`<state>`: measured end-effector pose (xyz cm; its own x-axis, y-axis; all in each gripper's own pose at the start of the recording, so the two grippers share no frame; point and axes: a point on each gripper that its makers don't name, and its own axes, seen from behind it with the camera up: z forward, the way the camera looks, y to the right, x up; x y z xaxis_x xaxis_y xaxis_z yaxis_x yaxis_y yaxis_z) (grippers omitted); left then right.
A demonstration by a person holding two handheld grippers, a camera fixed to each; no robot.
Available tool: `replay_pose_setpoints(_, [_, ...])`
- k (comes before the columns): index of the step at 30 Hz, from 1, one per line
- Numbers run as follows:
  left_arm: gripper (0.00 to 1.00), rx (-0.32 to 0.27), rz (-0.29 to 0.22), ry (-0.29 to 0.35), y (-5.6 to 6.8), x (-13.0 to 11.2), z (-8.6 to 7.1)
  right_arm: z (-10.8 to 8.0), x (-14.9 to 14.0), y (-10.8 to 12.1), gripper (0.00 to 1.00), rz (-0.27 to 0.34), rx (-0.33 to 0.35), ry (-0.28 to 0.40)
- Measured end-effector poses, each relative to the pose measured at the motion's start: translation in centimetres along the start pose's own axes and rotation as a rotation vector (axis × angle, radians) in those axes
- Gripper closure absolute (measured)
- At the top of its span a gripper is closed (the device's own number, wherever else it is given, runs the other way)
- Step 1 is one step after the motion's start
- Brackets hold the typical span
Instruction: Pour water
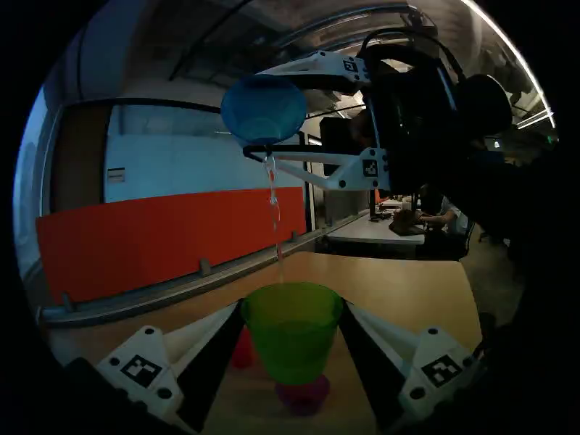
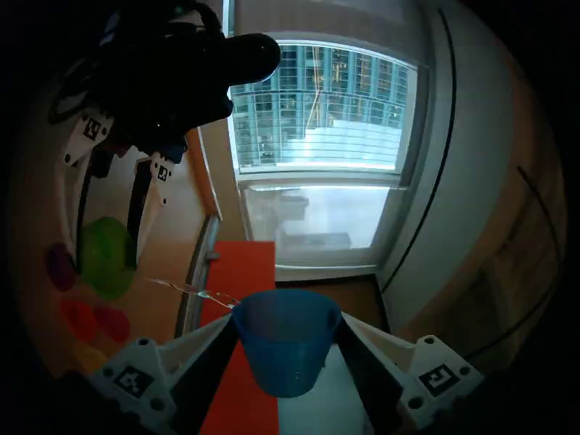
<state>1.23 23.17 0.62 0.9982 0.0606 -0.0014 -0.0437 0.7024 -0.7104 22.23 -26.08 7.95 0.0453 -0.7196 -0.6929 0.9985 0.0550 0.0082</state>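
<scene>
My left gripper (image 1: 292,337) is shut on a green cup (image 1: 293,330), held upright above the wooden table (image 1: 406,283). High above it my right gripper (image 1: 255,125) holds a blue cup (image 1: 264,110) tipped on its side. A thin stream of water (image 1: 274,210) falls from the blue cup into the green one. In the right gripper view my right gripper (image 2: 288,341) is shut on the blue cup (image 2: 287,349), and water (image 2: 192,291) leaves its rim toward the green cup (image 2: 106,255), held by my left gripper (image 2: 116,217).
Small pink and purple cups (image 1: 303,395) stand on the table under the green cup; another red one (image 1: 243,349) sits to its left. An orange wall panel (image 1: 167,235) runs behind the table. Red, purple and yellow cups (image 2: 81,315) lie near the green one. A large window (image 2: 326,145) faces outside.
</scene>
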Motion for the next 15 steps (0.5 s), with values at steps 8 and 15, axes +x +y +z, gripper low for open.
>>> replay_pose_setpoints(8, [0.11, 0.005, 0.0, 0.004, -0.1, 0.24, -0.05, -0.01, 0.32, 0.41, 0.09, -0.044, -0.007, 0.002])
replay_pose_setpoints(15, [0.11, 0.009, 0.001, 0.009, -0.23, 0.42, -0.02, 0.08, 0.42, 0.94, 0.09, -0.08, -0.016, 0.003])
